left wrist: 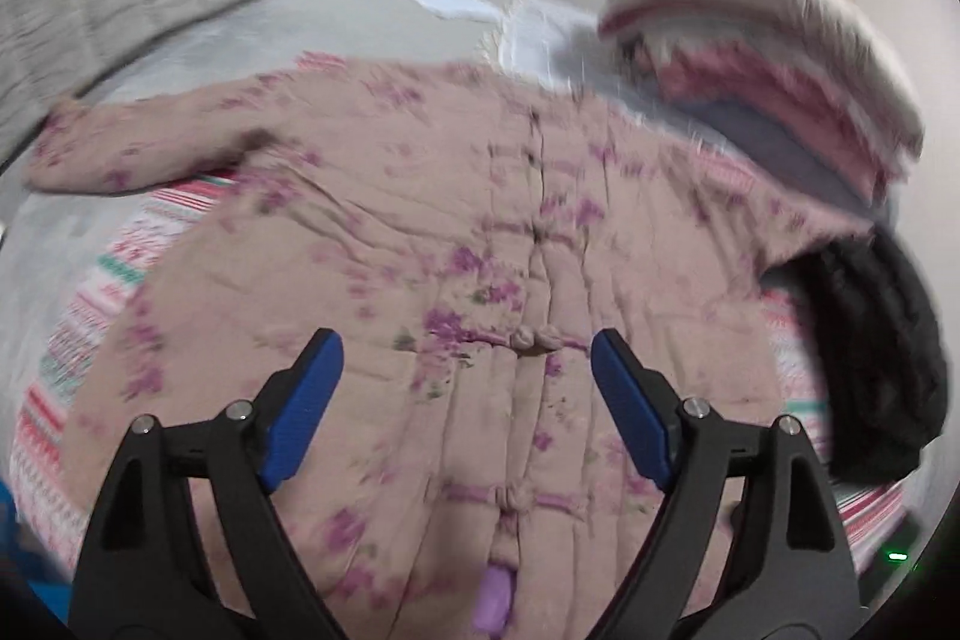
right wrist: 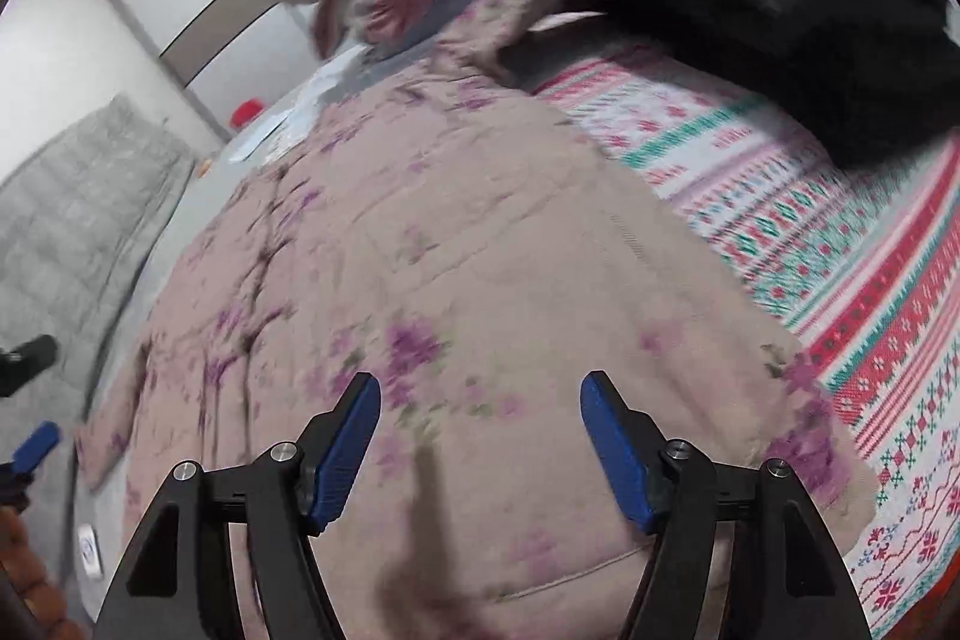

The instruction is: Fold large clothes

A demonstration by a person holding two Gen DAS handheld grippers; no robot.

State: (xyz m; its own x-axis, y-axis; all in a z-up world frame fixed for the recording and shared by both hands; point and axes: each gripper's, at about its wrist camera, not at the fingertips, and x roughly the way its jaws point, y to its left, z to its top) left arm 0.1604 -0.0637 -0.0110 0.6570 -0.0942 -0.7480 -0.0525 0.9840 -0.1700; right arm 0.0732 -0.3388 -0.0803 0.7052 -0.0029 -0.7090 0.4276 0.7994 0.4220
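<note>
Left gripper (left wrist: pixel 467 370) released, blue pads apart, nothing between them; hovers over the padded pink-beige floral jacket (left wrist: pixel 420 232). Right gripper (right wrist: pixel 480 418) likewise spread, empty, above the jacket's hem side. Jacket lies flat, front up, on the red-green patterned blanket (right wrist: pixel 840 292); button line runs away from the left camera, sleeves out sideways. Black garment (left wrist: pixel 870 352) overlaps the right sleeve end. Folded stack of clothes (left wrist: pixel 750 58) beyond it.
</note>
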